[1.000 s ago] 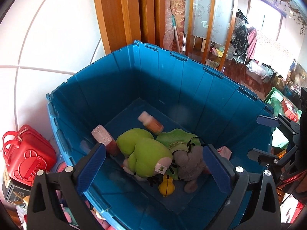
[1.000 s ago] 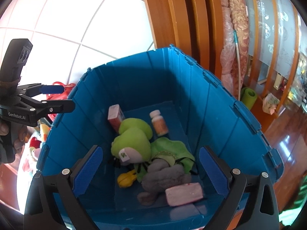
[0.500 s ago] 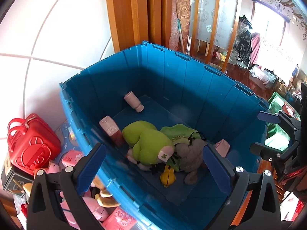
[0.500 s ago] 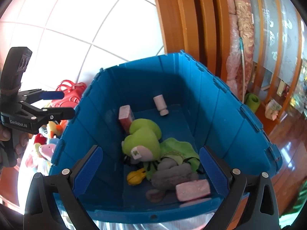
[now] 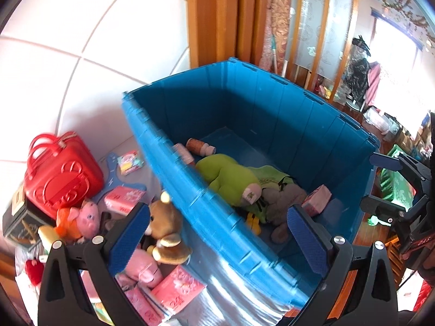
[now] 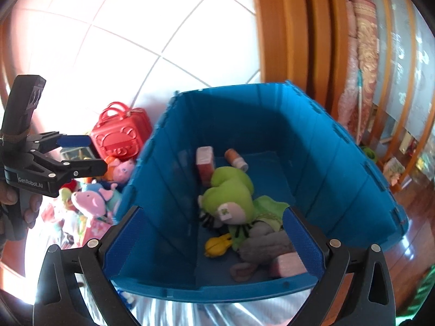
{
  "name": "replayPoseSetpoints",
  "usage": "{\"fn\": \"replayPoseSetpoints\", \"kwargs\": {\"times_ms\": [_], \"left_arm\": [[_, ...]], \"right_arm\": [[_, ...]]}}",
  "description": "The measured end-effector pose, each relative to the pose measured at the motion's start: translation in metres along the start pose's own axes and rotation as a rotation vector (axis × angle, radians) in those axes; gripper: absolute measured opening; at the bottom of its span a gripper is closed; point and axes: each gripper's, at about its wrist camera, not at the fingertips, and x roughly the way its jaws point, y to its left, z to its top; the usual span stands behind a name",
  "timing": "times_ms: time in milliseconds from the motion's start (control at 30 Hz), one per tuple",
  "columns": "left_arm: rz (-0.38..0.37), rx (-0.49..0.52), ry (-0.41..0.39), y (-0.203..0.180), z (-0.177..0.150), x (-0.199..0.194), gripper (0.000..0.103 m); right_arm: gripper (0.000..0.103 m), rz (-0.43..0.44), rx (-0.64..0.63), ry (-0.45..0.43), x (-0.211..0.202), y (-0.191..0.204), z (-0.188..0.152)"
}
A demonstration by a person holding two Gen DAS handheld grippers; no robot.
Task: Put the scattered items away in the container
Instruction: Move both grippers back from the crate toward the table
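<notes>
Inside the blue container [image 6: 312, 160] lie a green plush [image 6: 231, 195], a grey plush [image 6: 269, 244] touching it, a yellow toy [image 6: 217, 245], an orange bottle [image 6: 236, 158] near the far wall and two pink packs [image 5: 316, 199]. Left of the container, outside its wall, scattered items wait: a red case [image 5: 59, 174], a brown bear [image 5: 165, 228], a pink pig toy [image 6: 93, 199] and pink tissue packs [image 5: 178, 289]. The left wrist view shows the bear and packs close; the right wrist view hides them behind the container wall. Both claws stand wide open and empty: the left claw [image 5: 217, 241] above the container's near wall, the right claw [image 6: 214, 247] over its interior.
</notes>
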Motion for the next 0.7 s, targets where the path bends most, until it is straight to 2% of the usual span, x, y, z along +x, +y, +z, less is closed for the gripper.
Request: {"fn": "replayPoseSetpoints", "kwargs": {"times_ms": [133, 300, 467, 700], "left_arm": [[0.027, -0.058, 0.003, 0.028, -0.032, -0.016, 0.102], [0.064, -0.144, 0.041, 0.07, -0.09, -0.03, 0.102], [0.107, -0.239, 0.107, 0.122, -0.168, -0.045, 0.102], [0.209, -0.442, 0.205, 0.199, -0.296, -0.068, 0.102]], "right_arm": [[0.103, 0.023, -0.054, 0.003, 0.001, 0.036, -0.002], [0.103, 0.092, -0.117, 0.019, 0.012, 0.093, -0.01], [0.103, 0.162, -0.184, 0.071, 0.03, 0.153, -0.025], [0.103, 0.22, -0.248, 0.152, 0.057, 0.223, -0.057]]}}
